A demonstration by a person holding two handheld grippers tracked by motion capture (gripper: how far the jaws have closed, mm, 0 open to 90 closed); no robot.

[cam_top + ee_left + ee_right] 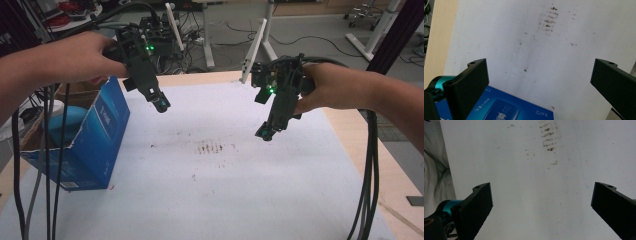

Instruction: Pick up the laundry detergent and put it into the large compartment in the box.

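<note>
Two hands hold black grippers above a white sheet spread over the table. My left gripper hangs over the sheet's far left, just right of a blue cardboard box. In the left gripper view its jaws stand wide apart with nothing between them, and the box's blue printed side lies below them. My right gripper hovers over the sheet's right half, tilted down and leftward. Its jaws are also wide apart and empty, with bare sheet beneath.
A patch of brown smudges marks the sheet's middle. The open blue box holds a light blue item. Black cables trail from both grippers along the table's sides. Desk legs and wiring stand behind the far edge.
</note>
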